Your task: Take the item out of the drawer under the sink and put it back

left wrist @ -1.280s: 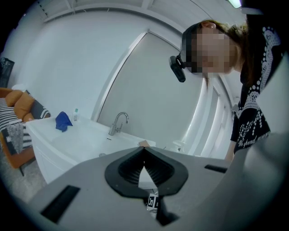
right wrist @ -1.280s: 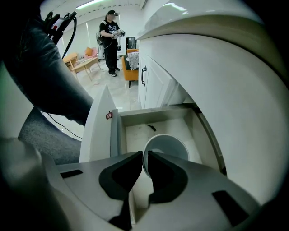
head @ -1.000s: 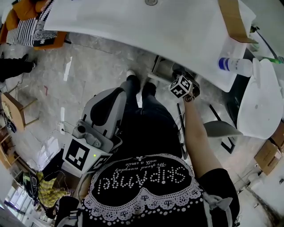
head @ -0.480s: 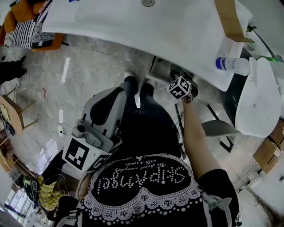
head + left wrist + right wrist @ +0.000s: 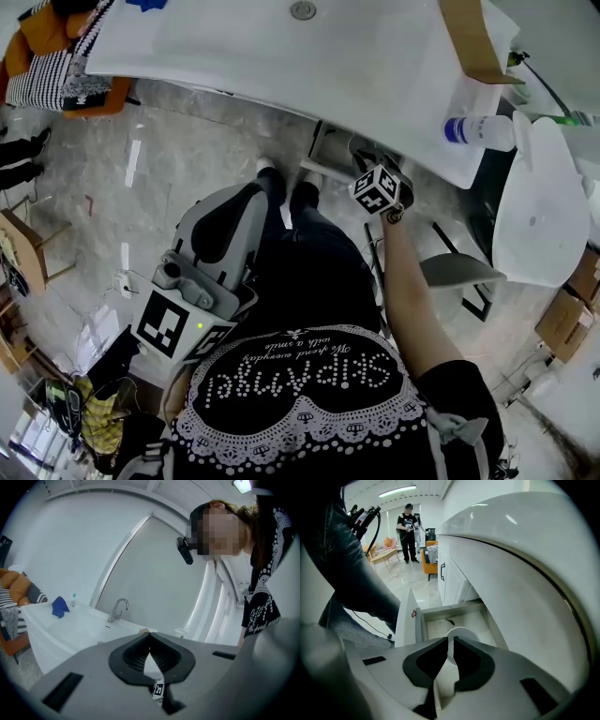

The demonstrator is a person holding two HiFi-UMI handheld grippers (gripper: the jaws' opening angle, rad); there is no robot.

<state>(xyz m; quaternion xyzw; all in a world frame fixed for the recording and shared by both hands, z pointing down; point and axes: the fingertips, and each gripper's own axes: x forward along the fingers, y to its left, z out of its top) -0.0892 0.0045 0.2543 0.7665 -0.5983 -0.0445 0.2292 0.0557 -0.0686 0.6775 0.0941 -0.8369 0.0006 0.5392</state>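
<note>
Right gripper view shows the right gripper (image 5: 450,645) with its jaws narrowed onto the thin wall of a white round cup (image 5: 461,631), holding it just above the open white drawer (image 5: 436,624) under the white sink counter (image 5: 511,564). The left gripper (image 5: 150,637), well away from the drawer, has its jaws closed together on nothing.

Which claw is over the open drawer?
The right claw, pointing down into the drawer, nipped on a white bowl. The left claw is shut, empty, facing the sink.
</note>
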